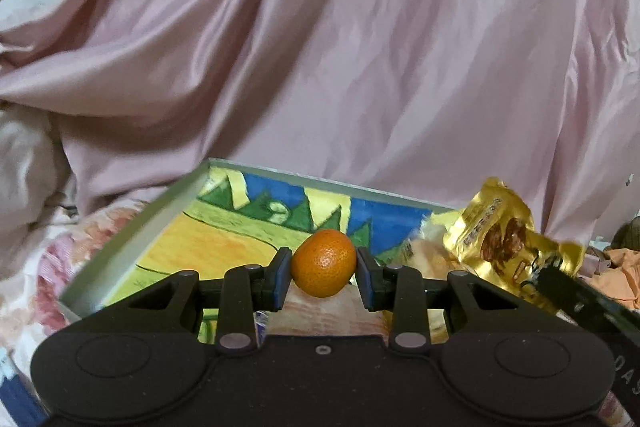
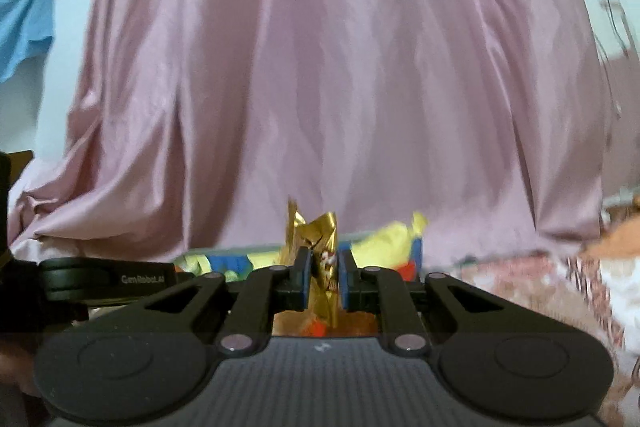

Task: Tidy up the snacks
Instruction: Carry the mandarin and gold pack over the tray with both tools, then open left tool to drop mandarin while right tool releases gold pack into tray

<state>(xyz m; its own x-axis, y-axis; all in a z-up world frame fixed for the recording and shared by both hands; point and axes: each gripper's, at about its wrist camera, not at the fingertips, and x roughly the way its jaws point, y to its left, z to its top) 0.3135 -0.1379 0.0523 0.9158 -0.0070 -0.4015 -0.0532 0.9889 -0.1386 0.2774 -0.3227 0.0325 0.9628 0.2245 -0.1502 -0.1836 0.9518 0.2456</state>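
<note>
Over the painted tray (image 1: 132,239) on the bed, left hand-held gripper (image 1: 323,277) pinches a round tangerine (image 1: 323,263) that could roll free, right hand-held gripper (image 2: 324,277) clamps a slippery gold snack packet (image 2: 320,239) that might slide out.

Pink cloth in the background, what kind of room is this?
Probably a bedroom, with the work done on a bed: a rumpled pink satin cover heaped behind, a floral sheet underneath, and loose clothes at the side.

Glossy crinkled gold foil packet (image 1: 506,239), dimpled waxy mandarin (image 1: 324,263), satiny pink cloth (image 1: 360,47)
</note>
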